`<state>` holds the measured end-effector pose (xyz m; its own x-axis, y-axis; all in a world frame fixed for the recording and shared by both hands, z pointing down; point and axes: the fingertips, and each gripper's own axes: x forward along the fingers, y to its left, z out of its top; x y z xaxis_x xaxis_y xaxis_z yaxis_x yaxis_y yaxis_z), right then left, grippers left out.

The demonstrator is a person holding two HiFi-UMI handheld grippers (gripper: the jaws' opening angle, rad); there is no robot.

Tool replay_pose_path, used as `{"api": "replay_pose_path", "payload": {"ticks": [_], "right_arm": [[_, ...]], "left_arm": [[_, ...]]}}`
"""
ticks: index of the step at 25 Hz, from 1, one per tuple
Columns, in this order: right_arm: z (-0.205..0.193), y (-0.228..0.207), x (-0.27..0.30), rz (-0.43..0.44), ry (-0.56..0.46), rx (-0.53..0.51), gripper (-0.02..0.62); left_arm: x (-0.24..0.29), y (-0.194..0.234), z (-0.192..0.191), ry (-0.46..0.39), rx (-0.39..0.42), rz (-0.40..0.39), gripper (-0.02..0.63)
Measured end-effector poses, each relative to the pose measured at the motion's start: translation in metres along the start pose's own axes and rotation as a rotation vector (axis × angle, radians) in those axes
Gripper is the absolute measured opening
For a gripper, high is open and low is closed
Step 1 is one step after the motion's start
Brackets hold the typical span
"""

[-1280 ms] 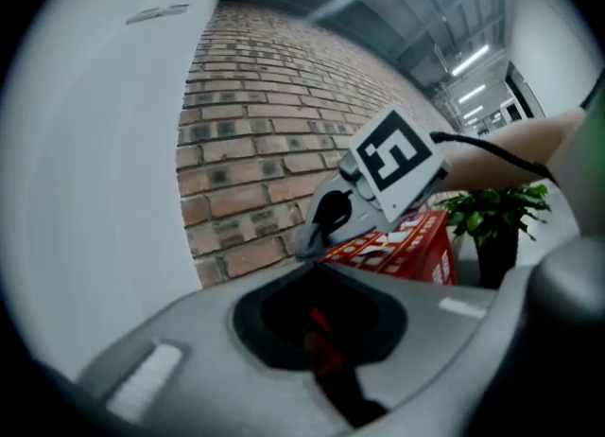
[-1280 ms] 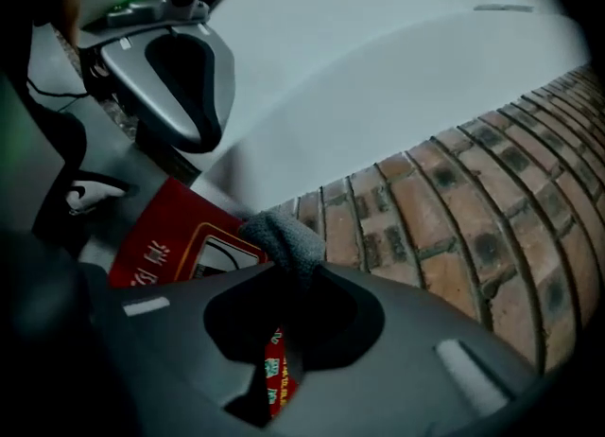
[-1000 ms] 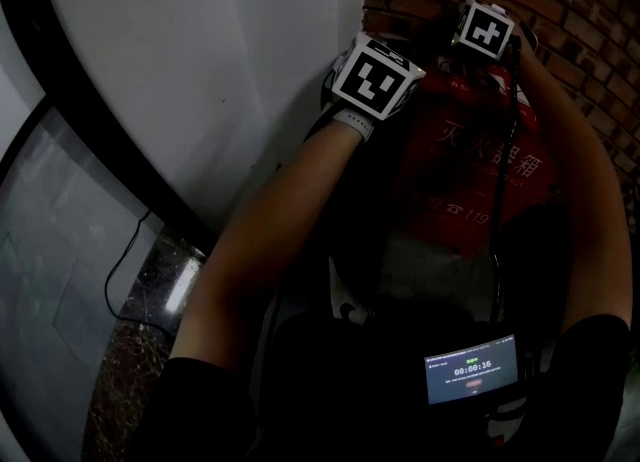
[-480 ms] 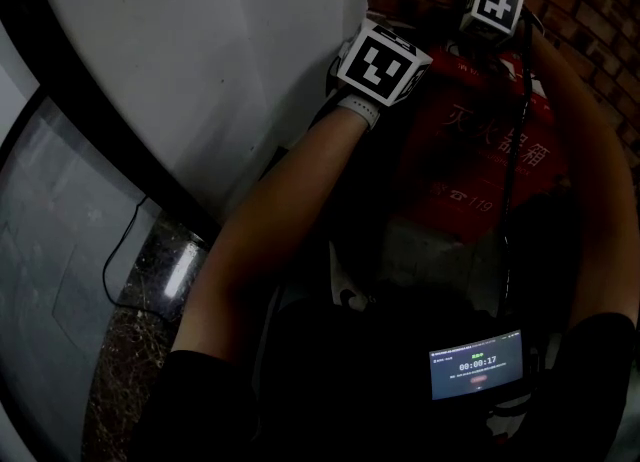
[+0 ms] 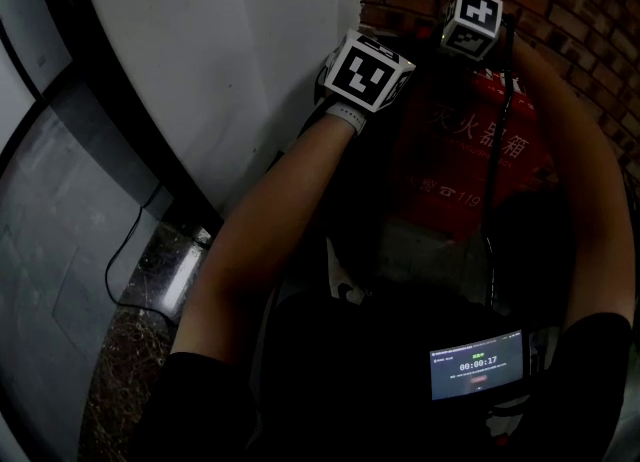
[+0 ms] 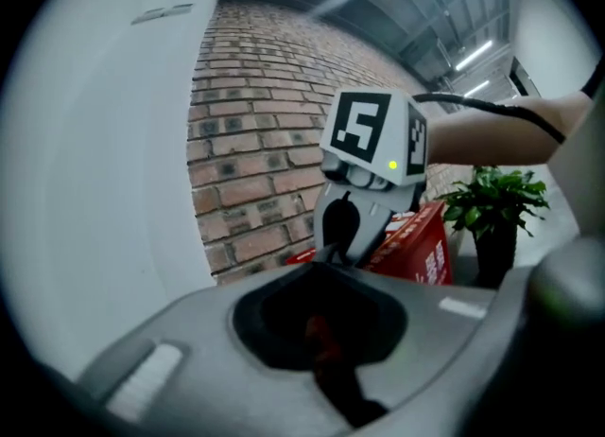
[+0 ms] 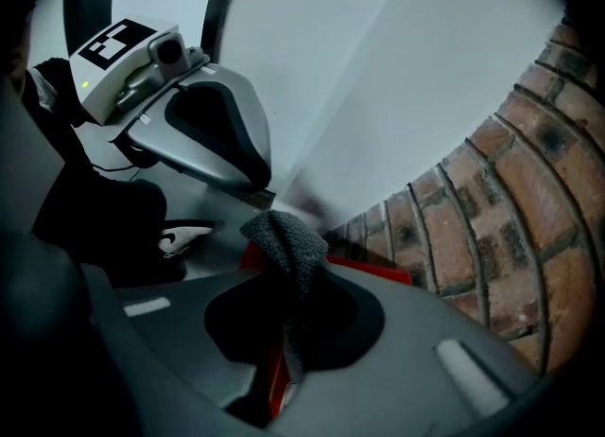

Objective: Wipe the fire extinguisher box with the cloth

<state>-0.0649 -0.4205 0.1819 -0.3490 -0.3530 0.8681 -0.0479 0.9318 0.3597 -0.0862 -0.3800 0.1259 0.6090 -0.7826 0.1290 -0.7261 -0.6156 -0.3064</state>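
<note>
Dimly lit, the corner is formed by a smooth white wall (image 5: 220,70) on the left and a red brick wall (image 5: 560,0) behind, over a speckled stone floor (image 5: 130,350) where a thin black cable (image 5: 125,250) trails. The red fire extinguisher box (image 5: 470,150), with white lettering on its front, stands on that floor right in the corner against the brick. Above its top edge the right gripper (image 5: 470,22) has its jaws closed on a grey knitted cloth (image 7: 284,241), which bunches up just over the box's red rim. The left gripper (image 5: 365,75) hangs beside it, nearer the white wall; its jaws sit in a dark hollow and I cannot tell whether they are apart. A black lead (image 5: 495,150) drops across the box front. A potted plant (image 6: 492,203) stands beyond the box, and a small lit screen (image 5: 478,363) glows low near the person's body.
</note>
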Motion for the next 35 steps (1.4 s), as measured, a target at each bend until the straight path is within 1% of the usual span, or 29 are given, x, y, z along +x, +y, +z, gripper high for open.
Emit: {"api": "replay_pose_path", "payload": {"ticks": [5,8,11,13,16,20,23,25,28,30,31,34,35], "right_arm": [[0.007,0.029,-0.008,0.049,0.009,-0.011,0.025],[0.006,0.040,-0.011,0.076,0.011,-0.023,0.025],[0.006,0.047,-0.019,0.077,0.002,-0.024,0.025],[0.005,0.038,-0.028,0.022,-0.005,-0.013,0.025],[-0.009,0.004,-0.042,-0.097,0.001,0.001,0.025],[-0.034,-0.026,-0.051,-0.171,0.024,0.067,0.025],[-0.042,-0.052,-0.058,-0.277,0.040,0.081,0.025],[-0.049,-0.070,-0.055,-0.324,0.042,0.085,0.025],[-0.061,-0.094,-0.048,-0.387,0.062,0.087,0.025],[-0.072,-0.105,-0.039,-0.403,0.090,0.094,0.025],[-0.078,-0.108,-0.032,-0.399,0.107,0.097,0.025],[-0.093,-0.110,-0.013,-0.359,0.145,0.109,0.025],[-0.096,-0.109,-0.007,-0.344,0.146,0.114,0.025]], "left_arm": [[-0.016,-0.011,0.008,0.006,0.011,-0.002,0.003],[-0.021,-0.012,0.017,-0.007,0.026,0.004,0.003],[-0.025,-0.014,0.024,-0.016,0.037,0.007,0.003],[-0.024,-0.016,0.024,-0.012,0.042,0.005,0.003],[-0.014,-0.019,0.027,-0.014,0.046,-0.014,0.003],[0.000,-0.021,0.038,-0.022,0.065,-0.029,0.003],[0.010,-0.021,0.043,-0.016,0.083,-0.032,0.003],[0.020,-0.023,0.045,-0.021,0.093,-0.043,0.003],[0.036,-0.015,0.048,-0.018,0.144,-0.006,0.003],[0.045,-0.012,0.045,-0.013,0.149,-0.005,0.003],[0.048,-0.013,0.044,-0.017,0.130,-0.018,0.003],[0.051,-0.020,0.043,-0.048,0.038,-0.067,0.003],[0.053,-0.022,0.042,-0.055,0.026,-0.076,0.003]]}}
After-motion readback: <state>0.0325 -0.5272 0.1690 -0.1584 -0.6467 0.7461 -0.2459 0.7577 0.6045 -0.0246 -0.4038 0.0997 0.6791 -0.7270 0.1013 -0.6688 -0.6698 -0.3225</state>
